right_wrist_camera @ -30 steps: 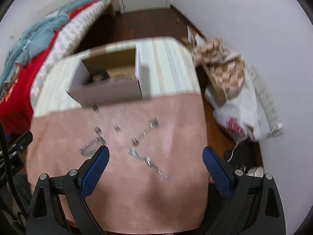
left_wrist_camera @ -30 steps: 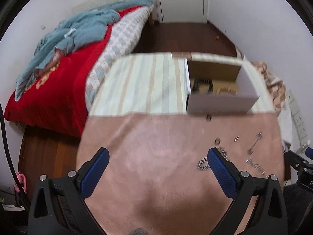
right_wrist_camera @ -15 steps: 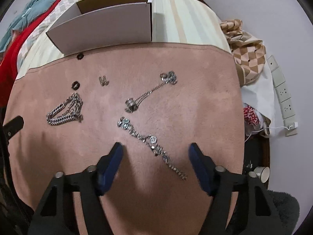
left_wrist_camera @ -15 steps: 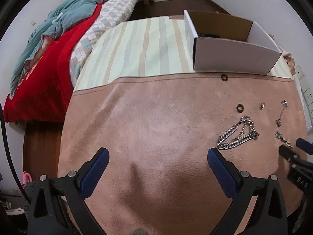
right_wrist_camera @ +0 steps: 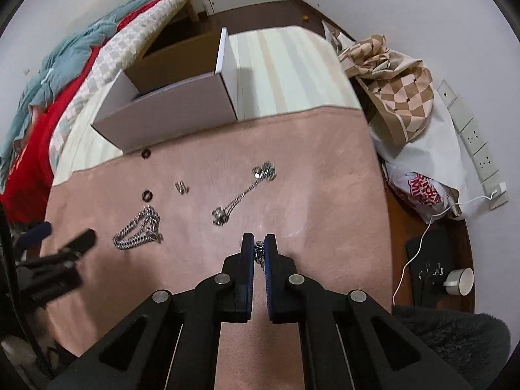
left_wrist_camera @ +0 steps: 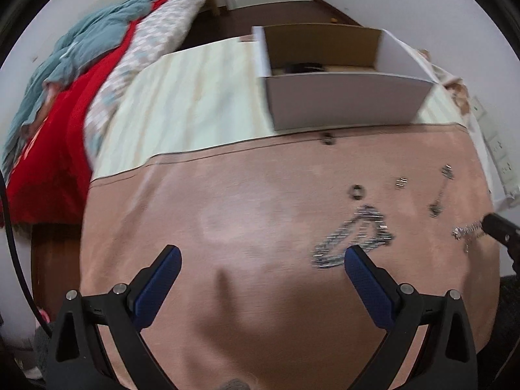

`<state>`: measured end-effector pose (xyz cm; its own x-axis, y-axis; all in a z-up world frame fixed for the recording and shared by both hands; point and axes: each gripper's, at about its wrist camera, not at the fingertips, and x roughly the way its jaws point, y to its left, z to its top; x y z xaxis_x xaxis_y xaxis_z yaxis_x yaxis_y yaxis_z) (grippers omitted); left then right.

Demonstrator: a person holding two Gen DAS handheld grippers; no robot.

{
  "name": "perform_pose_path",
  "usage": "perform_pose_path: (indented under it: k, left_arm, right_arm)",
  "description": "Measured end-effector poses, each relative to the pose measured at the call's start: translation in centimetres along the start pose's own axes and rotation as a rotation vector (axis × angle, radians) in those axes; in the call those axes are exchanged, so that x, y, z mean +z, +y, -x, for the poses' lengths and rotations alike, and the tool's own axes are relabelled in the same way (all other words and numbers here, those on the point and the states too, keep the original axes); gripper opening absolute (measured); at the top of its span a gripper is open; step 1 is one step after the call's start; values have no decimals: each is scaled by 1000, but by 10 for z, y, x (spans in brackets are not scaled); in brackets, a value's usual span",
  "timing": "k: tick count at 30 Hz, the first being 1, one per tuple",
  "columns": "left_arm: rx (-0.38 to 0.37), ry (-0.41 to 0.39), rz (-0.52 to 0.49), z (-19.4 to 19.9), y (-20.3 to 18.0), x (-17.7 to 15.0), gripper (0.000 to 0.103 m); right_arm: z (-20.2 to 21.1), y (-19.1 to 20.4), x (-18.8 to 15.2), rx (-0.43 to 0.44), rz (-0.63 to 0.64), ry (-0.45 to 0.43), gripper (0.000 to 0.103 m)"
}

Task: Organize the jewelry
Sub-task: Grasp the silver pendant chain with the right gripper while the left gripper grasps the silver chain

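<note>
Silver links of a beaded chain (right_wrist_camera: 259,249) sit pinched between the blue pads of the right gripper (right_wrist_camera: 259,243), whose jaws are clamped tight on it just above the pink suede-like mat (right_wrist_camera: 325,175). Beyond the tips lies a thin necklace with two pendants (right_wrist_camera: 242,193), and to its left a heavy curb chain (right_wrist_camera: 139,227) in a loose loop, a small pair of studs (right_wrist_camera: 182,187) and a dark ring (right_wrist_camera: 147,195); a second dark ring (right_wrist_camera: 146,153) rests at the mat's far edge, just before a white cardboard box (right_wrist_camera: 169,117) standing open on a striped cloth (right_wrist_camera: 286,65). The left gripper (left_wrist_camera: 261,265) hangs over bare mat with jaws spread wide and nothing between them, the curb chain just beside its right finger. A bed with a red cover (left_wrist_camera: 55,123) stands left.
</note>
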<state>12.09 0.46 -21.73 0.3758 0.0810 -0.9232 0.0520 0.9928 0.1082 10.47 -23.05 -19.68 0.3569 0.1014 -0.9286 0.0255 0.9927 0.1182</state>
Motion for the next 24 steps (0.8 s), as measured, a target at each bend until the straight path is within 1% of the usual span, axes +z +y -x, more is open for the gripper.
perform_pose_path:
  k: [2, 6, 11, 12, 13, 14, 15, 16, 17, 18, 20, 24]
  left_arm:
    - [-18, 0, -35, -1, -17, 2, 102]
    - [-32, -6, -100, -6, -46, 5, 102]
    - [-55, -16, -162, -11, -72, 9, 101]
    - [-60, -18, -172, -12, -76, 10, 99]
    - [-65, -18, -184, -13, -79, 11, 93]
    - [-69, -9, -194, -15, -83, 12, 78]
    - [-75, 1, -200, -19, -84, 14, 60]
    - [-85, 17, -207, -22, -86, 15, 49]
    - [-98, 27, -210, -23, -88, 15, 33]
    - [-113, 16, -207, -22, -89, 15, 22]
    - [-120, 22, -217, -22, -91, 17, 9]
    - [-131, 12, -216, -18, -89, 17, 8]
  right_arm:
    - [1, -6, 2, 5, -15, 0, 6]
    - [0, -15, -1, 1, -42, 7, 6]
    - [0, -28, -1, -2, -71, 11, 6]
    - [0, -30, -1, -1, -77, 10, 6]
    - [1, -32, -1, 0, -81, 10, 6]
    - [1, -33, 0, -2, -84, 8, 6]
    - [2, -35, 1, -4, -87, 7, 6]
    - [2, -37, 1, -4, -94, 8, 6]
    - [2, -38, 1, -4, -97, 8, 6]
    - [2, -40, 2, -2, -103, 7, 6]
    - [3, -41, 3, 0, -107, 5, 6]
    - [5, -41, 4, 12, -115, 1, 6]
